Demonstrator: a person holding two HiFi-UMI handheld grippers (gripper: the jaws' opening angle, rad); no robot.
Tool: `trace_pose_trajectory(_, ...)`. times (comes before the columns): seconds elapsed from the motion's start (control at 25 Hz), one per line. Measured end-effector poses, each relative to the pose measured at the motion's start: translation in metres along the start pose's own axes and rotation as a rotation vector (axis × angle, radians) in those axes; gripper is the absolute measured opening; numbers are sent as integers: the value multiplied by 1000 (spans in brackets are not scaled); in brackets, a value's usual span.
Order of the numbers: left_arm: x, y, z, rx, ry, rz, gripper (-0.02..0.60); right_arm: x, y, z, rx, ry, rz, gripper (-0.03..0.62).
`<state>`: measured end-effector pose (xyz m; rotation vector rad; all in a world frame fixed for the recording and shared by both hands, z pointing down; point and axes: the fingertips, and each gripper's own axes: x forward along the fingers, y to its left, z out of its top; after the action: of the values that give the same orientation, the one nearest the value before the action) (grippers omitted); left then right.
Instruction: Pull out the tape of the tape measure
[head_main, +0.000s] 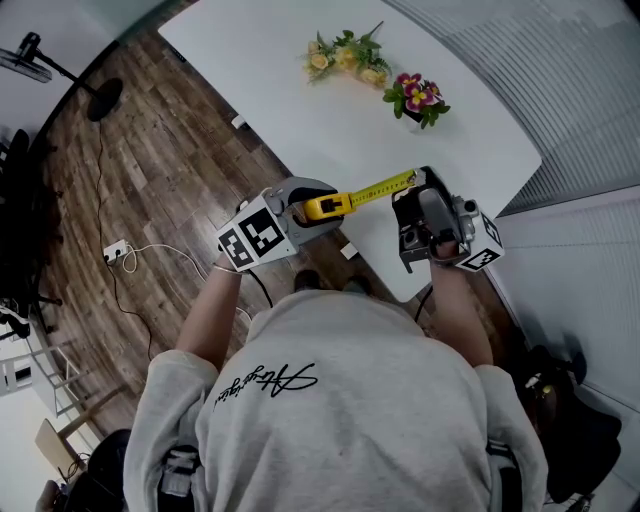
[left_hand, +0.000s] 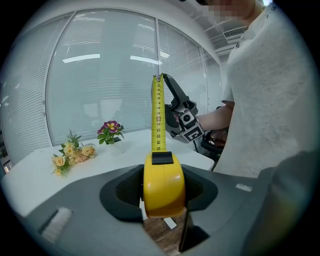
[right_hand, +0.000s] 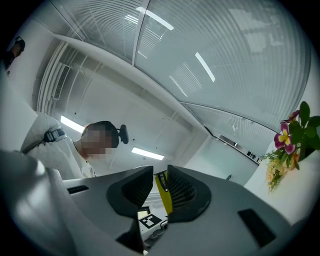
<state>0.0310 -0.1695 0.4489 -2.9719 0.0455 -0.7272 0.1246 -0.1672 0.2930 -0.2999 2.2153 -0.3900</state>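
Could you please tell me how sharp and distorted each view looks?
Head view: evenly lit, sharp tape measure, table edges slightly bowed. Left gripper view: strong fisheye, dark corners, lamp reflections on the window. Right gripper view: same fisheye, bright ceiling lights, flowers soft at the rim.

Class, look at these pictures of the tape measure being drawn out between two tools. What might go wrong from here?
1. The right tool grips only the thin tape near its tips, so the tape may slip out and spring back into the case.
2. The left tool clamps that smooth, rounded case by its sides, so a harder pull might twist it or drag it free.
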Motion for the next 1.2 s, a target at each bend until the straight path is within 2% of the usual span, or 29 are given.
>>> trace_pose_trajectory(1.2,2,5,20,21,-44,3,173,-14,-22,-50,31,204,-81,87)
